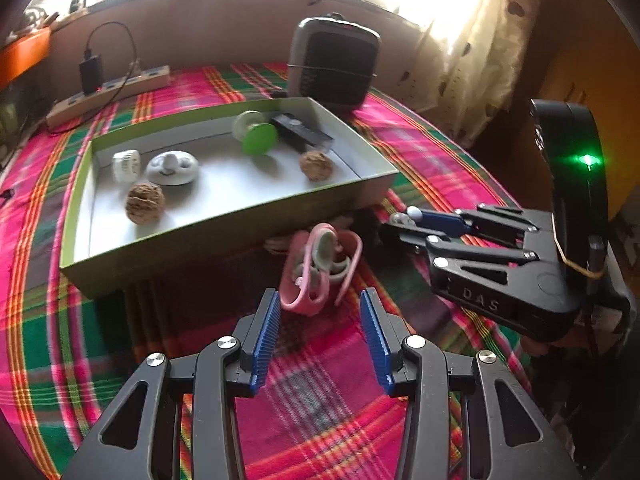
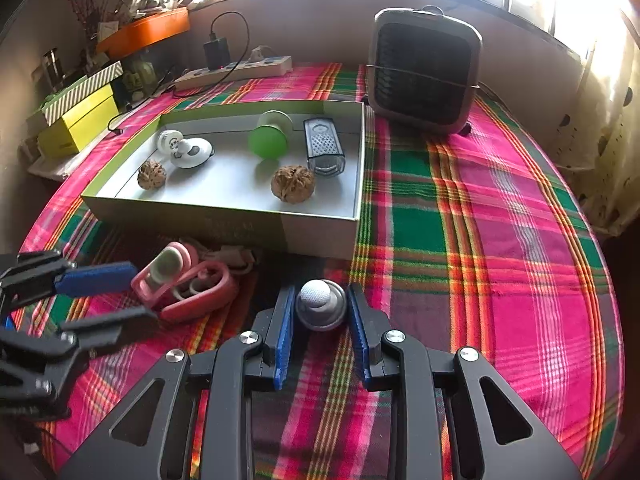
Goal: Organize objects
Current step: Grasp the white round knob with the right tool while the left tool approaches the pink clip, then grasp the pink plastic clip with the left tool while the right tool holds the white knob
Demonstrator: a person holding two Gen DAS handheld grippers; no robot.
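A shallow green-rimmed box (image 1: pixel 224 224) (image 2: pixel 320 232) on the plaid cloth holds two walnuts (image 2: pixel 293 184), a green-and-white spool (image 2: pixel 269 138), a black grater (image 2: pixel 323 148) and white round pieces (image 2: pixel 192 153). A pink-and-pale-green ring toy (image 1: pixel 320 268) (image 2: pixel 188 280) lies in front of the box. My left gripper (image 1: pixel 320 312) (image 2: pixel 136 292) is open, its jaws just short of the toy. My right gripper (image 2: pixel 320 304) (image 1: pixel 404 220) is shut on a small grey-and-white knob (image 2: pixel 320 304) beside the box's near corner.
A dark fan heater (image 2: pixel 424 72) stands behind the box. A power strip with a charger (image 2: pixel 236 68) lies at the back left. Yellow and striped boxes (image 2: pixel 80 116) sit off the left edge. A curtain (image 2: pixel 604 120) hangs on the right.
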